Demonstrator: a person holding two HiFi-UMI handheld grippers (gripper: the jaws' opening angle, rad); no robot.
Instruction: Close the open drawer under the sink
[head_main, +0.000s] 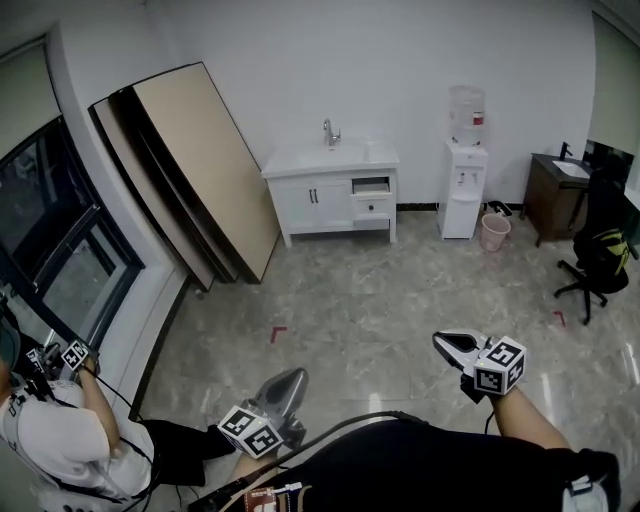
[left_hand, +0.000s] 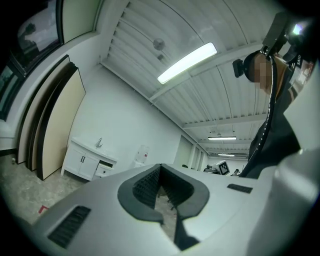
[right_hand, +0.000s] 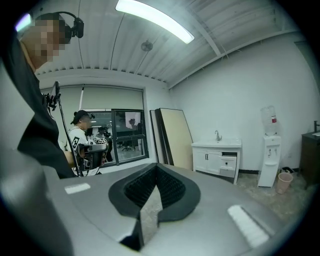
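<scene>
The white sink cabinet (head_main: 330, 195) stands against the far wall, and its upper right drawer (head_main: 371, 186) is pulled out. Both grippers are far from it, across a wide stretch of floor. My left gripper (head_main: 287, 384) is low in the head view with its jaws together and nothing in them. My right gripper (head_main: 446, 343) is also shut and empty. The left gripper view has the cabinet (left_hand: 87, 160) small at the left with the open drawer (left_hand: 106, 165) beyond the left gripper (left_hand: 161, 190). In the right gripper view the cabinet (right_hand: 217, 157) and drawer (right_hand: 229, 156) lie right of the right gripper (right_hand: 154, 192).
Large boards (head_main: 190, 170) lean on the wall left of the cabinet. A water dispenser (head_main: 463, 175) and a pink bin (head_main: 494, 232) stand to its right, then a dark desk (head_main: 555, 190) and an office chair (head_main: 598, 255). A person (head_main: 50, 440) sits at the lower left by the window.
</scene>
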